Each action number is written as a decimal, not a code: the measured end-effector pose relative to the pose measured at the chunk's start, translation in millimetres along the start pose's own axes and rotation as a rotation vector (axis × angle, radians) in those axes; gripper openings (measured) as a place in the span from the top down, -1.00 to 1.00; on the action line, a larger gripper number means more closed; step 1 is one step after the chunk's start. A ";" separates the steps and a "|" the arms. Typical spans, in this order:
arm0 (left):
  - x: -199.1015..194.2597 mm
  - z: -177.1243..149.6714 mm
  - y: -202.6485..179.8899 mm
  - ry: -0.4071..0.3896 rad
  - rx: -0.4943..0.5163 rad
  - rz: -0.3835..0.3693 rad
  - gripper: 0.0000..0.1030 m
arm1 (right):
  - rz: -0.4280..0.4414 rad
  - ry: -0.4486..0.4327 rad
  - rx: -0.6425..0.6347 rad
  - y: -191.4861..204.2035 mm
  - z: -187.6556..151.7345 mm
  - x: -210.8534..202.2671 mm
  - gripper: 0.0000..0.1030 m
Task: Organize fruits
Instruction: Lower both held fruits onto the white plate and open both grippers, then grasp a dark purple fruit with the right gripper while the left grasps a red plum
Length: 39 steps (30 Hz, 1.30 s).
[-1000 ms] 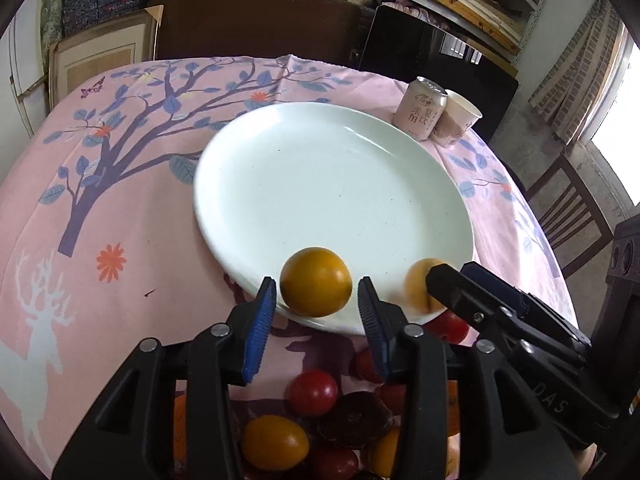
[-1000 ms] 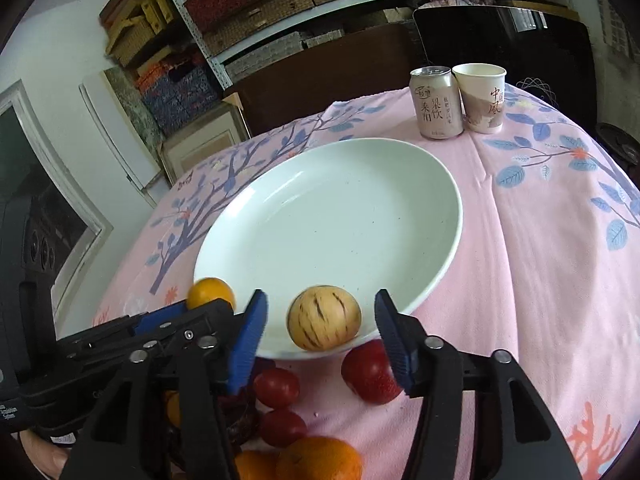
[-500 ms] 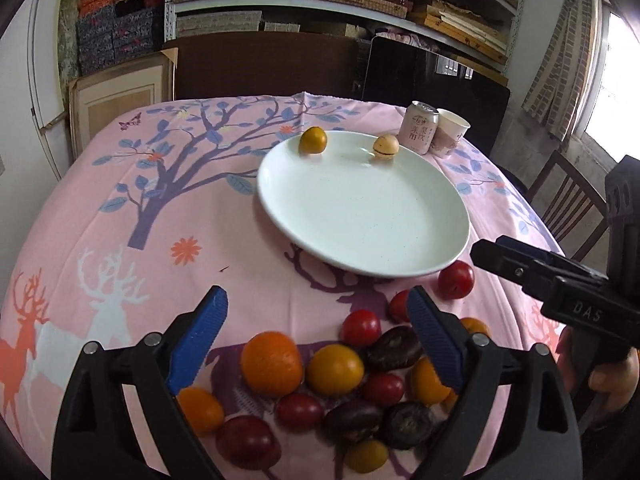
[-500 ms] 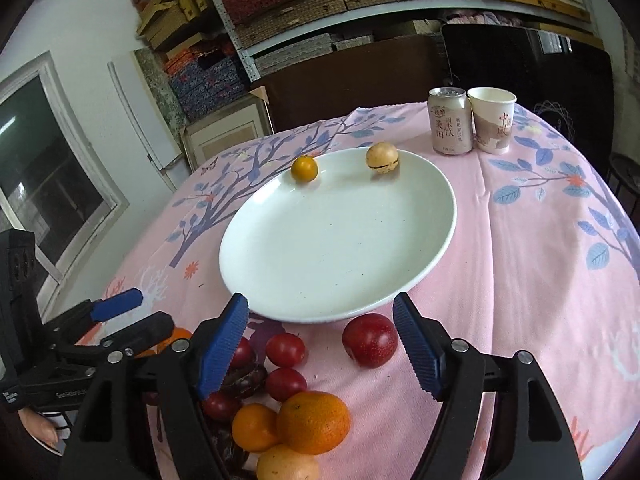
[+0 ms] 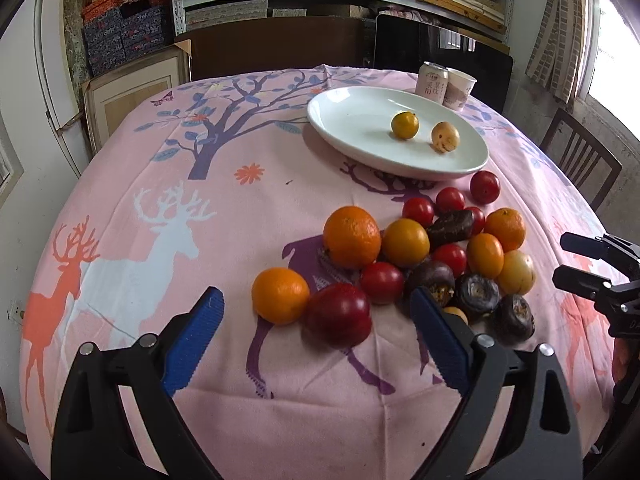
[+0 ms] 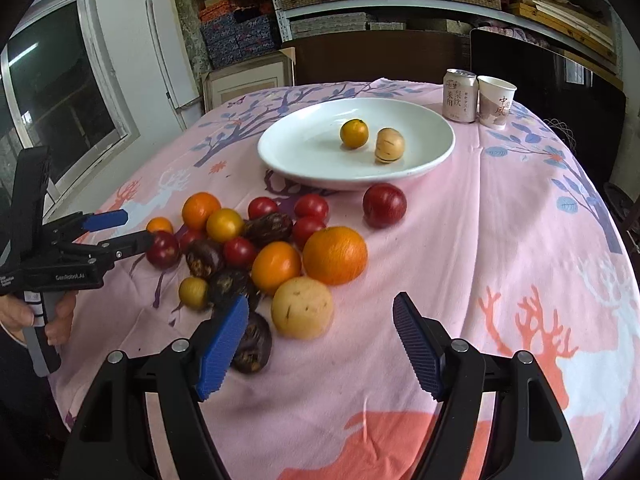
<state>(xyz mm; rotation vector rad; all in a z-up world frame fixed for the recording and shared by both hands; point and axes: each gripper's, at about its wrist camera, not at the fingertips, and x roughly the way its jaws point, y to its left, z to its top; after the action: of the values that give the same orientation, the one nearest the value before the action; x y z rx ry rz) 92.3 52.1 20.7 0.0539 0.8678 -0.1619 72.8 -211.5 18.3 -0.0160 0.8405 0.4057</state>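
A white plate (image 5: 360, 136) (image 6: 304, 152) holds a small orange fruit (image 5: 405, 125) (image 6: 354, 133) and a striped pale melon-like fruit (image 5: 445, 137) (image 6: 389, 145). A heap of fruit lies on the pink cloth in front of the plate: oranges (image 5: 352, 237) (image 6: 335, 255), red tomatoes (image 5: 382, 282), a red plum (image 5: 339, 314) (image 6: 384, 205), dark passion fruits (image 5: 516, 316) and a pale yellow fruit (image 6: 302, 307). My left gripper (image 5: 316, 340) is open and empty, just short of the red plum. My right gripper (image 6: 320, 340) is open and empty, just short of the pale yellow fruit.
A drink can (image 6: 460, 96) (image 5: 431, 82) and a paper cup (image 6: 496, 101) (image 5: 460, 89) stand behind the plate. A wooden chair (image 5: 580, 160) is at the table's right edge. Shelves and boxes line the back wall.
Both grippers let go of the orange fruit and the striped fruit on the plate, opened wide and pulled back toward the near edge. The two fruits rolled about on the plate.
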 end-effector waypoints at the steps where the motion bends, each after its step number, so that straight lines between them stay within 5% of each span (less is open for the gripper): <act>1: 1.3 -3.1 -0.5 0.010 0.001 -0.005 -0.79 | 0.006 0.010 -0.012 4.5 -4.0 -0.2 -0.47; 14: 3.2 -17.0 -9.8 0.037 0.006 -0.062 -0.79 | 0.042 0.142 -0.102 55.2 -16.0 33.6 -0.32; 16: 4.2 -17.5 -10.1 0.043 0.003 -0.070 -0.79 | 0.042 0.144 -0.107 58.9 -15.3 39.1 -0.15; 17: 4.8 -17.6 -10.3 0.045 0.002 -0.075 -0.79 | 0.038 0.146 -0.106 59.4 -14.9 42.1 0.15; 20: 7.2 -17.3 -10.3 0.055 -0.005 -0.093 -0.77 | 0.054 0.129 -0.077 52.2 -12.7 40.8 0.18; 25: 16.3 -13.7 -9.0 0.093 -0.044 -0.138 -0.42 | 0.113 0.101 -0.046 39.2 -15.9 28.6 0.18; 32: 30.2 -3.1 -11.8 0.102 -0.092 -0.146 -0.34 | 0.127 0.095 -0.008 23.6 -22.5 20.1 0.18; 39: 33.4 -1.5 -6.2 0.087 -0.081 -0.067 0.26 | 0.114 0.078 0.021 9.0 -23.9 13.3 0.17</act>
<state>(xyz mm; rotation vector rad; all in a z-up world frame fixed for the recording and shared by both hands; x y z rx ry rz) 111.3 42.2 -5.6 -0.0444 0.9631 -0.1884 60.3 -202.7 -6.2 0.0361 0.9250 0.5063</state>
